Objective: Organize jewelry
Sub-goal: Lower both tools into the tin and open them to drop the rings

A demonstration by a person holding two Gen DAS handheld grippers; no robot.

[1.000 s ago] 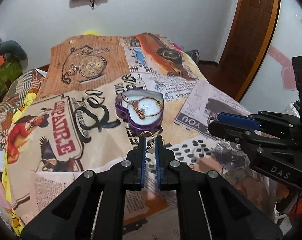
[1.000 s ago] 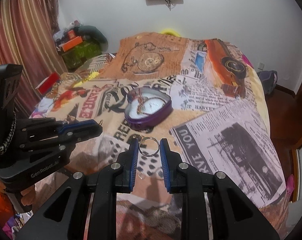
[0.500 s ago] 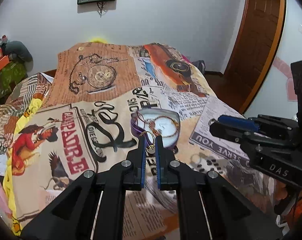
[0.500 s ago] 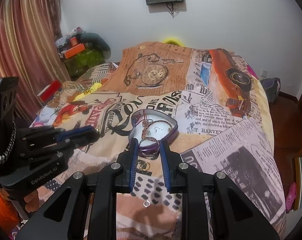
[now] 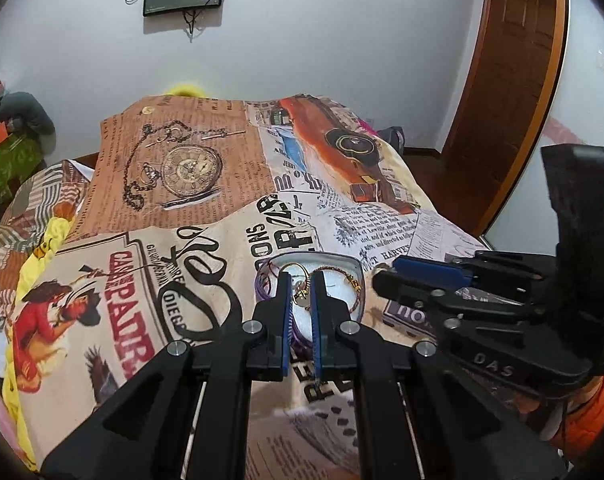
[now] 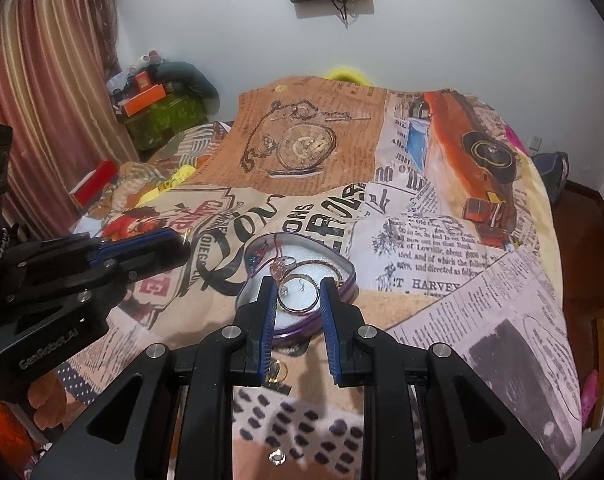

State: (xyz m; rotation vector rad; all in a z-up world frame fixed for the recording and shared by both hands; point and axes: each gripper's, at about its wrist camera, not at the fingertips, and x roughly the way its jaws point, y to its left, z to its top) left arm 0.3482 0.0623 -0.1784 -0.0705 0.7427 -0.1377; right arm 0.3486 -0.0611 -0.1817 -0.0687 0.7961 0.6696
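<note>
A purple heart-shaped tin with a white lining lies on the printed bedspread and holds chains and bracelets. My right gripper is shut on a silver ring bangle and holds it over the tin. My left gripper is shut on a gold earring with a round pendant, also over the tin. Each gripper shows from the side in the other view, left and right.
A gold ring and a small clear gem lie on the bedspread in front of the tin. A cluttered shelf and curtain stand at the left, a wooden door at the right.
Both grippers have moved forward with their jewelry, from in front of the tin to over it. The tin now sits close behind the fingertips in both views.
</note>
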